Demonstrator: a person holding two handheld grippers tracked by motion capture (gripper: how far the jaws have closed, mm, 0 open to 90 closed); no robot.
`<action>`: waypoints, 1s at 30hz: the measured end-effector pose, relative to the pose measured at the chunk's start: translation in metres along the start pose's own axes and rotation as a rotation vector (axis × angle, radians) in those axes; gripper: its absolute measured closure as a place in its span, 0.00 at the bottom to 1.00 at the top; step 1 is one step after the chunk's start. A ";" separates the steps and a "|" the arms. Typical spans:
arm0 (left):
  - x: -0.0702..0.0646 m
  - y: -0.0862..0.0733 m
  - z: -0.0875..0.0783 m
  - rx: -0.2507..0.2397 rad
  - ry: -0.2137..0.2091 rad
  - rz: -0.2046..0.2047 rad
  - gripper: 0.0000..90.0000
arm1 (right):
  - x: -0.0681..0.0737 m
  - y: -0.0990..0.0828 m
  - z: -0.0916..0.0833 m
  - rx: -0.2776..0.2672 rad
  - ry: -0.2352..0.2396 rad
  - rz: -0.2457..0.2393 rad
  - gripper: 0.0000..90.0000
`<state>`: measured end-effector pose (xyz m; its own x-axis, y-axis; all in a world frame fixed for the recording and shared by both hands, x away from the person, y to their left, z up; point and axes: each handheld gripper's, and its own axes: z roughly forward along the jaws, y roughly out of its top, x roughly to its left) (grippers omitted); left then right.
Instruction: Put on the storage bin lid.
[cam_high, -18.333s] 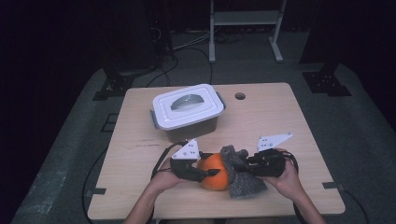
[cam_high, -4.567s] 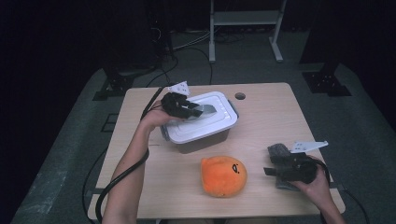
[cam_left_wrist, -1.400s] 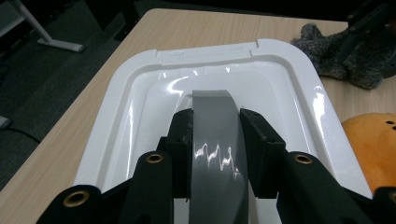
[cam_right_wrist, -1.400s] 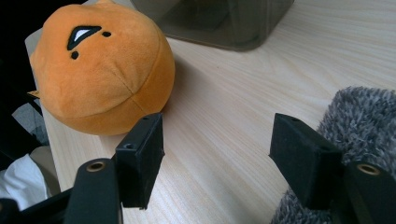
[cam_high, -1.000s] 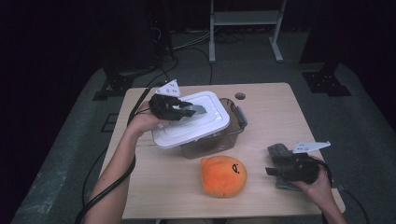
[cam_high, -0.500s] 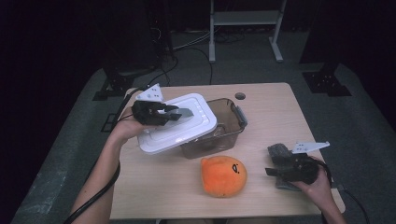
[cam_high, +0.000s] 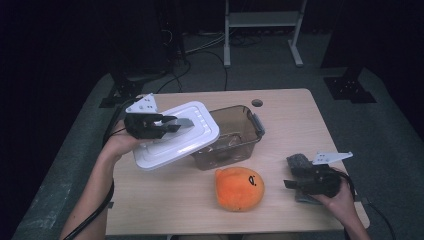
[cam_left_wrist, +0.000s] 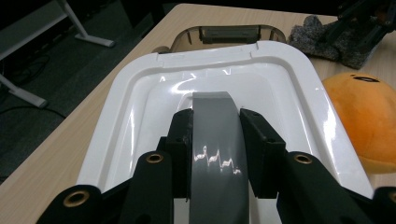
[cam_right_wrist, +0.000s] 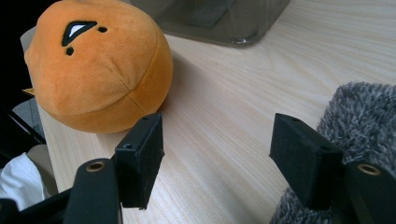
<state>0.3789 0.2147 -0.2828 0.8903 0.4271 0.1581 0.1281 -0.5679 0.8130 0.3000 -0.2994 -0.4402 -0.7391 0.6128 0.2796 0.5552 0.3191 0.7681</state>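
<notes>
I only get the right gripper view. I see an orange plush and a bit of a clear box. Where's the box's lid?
Observer: The left gripper holds the white lid up beside the clear box, clamped on the lid's grey handle.
Operator: Is anything inside the box?
Observer: From the high view it looks empty.
Operator: What's the fuzzy grey thing by my jaws?
Observer: A grey fuzzy cloth lying on the table under the right gripper, whose jaws are open.
</notes>
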 end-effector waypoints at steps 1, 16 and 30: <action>0.000 -0.001 -0.002 0.000 0.003 0.000 0.74 | 0.000 0.000 0.000 0.002 -0.001 -0.002 0.37; -0.007 -0.028 -0.035 -0.008 0.038 -0.022 0.74 | 0.000 0.000 0.000 0.006 -0.003 -0.006 0.37; -0.019 -0.061 -0.061 -0.021 0.064 -0.048 0.74 | 0.001 0.000 0.003 0.015 -0.001 -0.005 0.37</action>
<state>0.3272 0.2842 -0.3014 0.8533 0.4981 0.1540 0.1601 -0.5314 0.8318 0.2999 -0.2967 -0.4416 -0.7415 0.6119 0.2750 0.5569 0.3328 0.7610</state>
